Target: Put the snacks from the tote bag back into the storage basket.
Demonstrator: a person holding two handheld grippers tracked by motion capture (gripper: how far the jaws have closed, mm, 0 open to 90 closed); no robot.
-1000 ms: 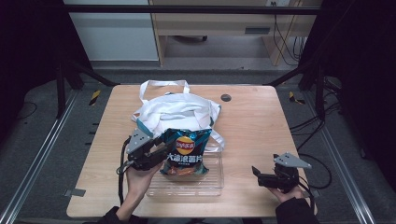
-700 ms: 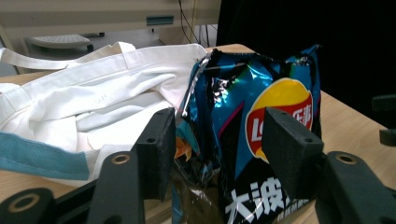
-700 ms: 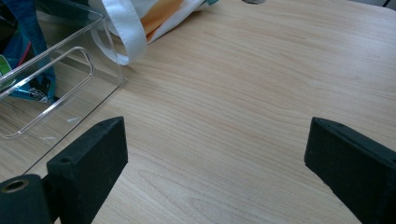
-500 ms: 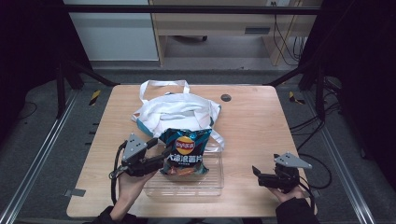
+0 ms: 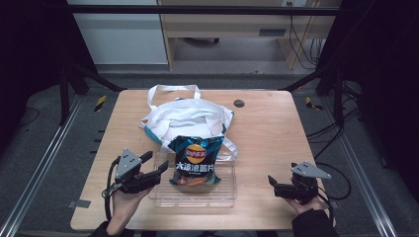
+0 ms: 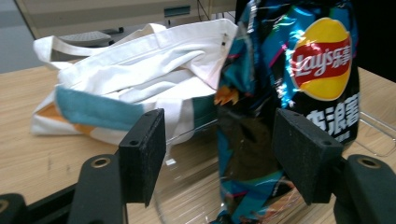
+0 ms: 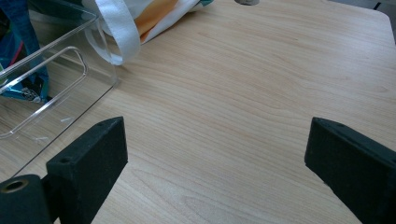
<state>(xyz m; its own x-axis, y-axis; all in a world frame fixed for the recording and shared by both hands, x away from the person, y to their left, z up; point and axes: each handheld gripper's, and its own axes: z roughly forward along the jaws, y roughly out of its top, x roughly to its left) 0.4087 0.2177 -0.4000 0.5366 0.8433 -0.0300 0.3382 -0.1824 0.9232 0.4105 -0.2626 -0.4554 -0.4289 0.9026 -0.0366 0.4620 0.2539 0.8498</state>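
One chip bag in clear tray, tote bag behind

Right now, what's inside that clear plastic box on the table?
A dark blue bag of crisps stands in the clear box, leaning back against the white cloth bag behind it. The rest of the box floor looks bare. Whatever lies under the crisps is covered.
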